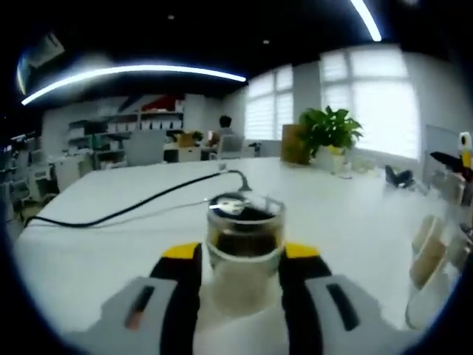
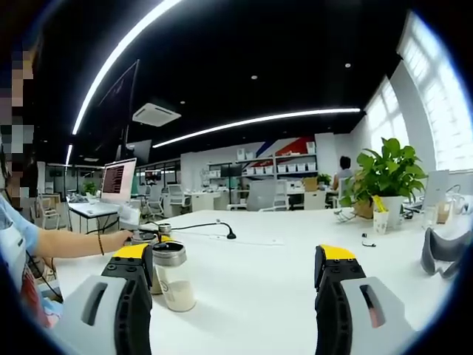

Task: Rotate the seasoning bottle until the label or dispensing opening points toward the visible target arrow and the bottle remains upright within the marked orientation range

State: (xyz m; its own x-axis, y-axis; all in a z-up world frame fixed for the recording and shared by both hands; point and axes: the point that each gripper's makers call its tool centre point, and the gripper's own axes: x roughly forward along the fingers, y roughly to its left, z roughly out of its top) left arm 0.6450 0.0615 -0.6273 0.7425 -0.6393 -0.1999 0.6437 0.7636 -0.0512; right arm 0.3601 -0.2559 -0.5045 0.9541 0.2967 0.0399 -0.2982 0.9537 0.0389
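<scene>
Your left gripper (image 1: 242, 270) has its two black, yellow-tipped jaws closed around the clear glass seasoning bottle (image 1: 244, 248), one jaw on each side of the lower body. The bottle stands upright on the white table (image 1: 111, 244), near the edge closest to you, with its silver lid (image 1: 233, 203) above the jaws. It holds a dark layer above a pale one, so it is probably moderately heavy for its size. The glass is stiff, smooth and breakable; I judge it can slip if you turn it fast, so keep your hold low on the straight wall, not on the lid.

Your right gripper (image 2: 240, 285) is wide open with nothing between the jaws. In the right gripper view, a second clear bottle with white powder and a metal cap (image 2: 171, 277) stands just beside its left jaw, on the table's near left part.

Farther out, a black cable (image 1: 133, 207) runs across the table behind the bottle, and a green potted plant (image 1: 330, 133) stands near the far edge by the window. I cannot find any target arrow, nor tell where the label faces.
</scene>
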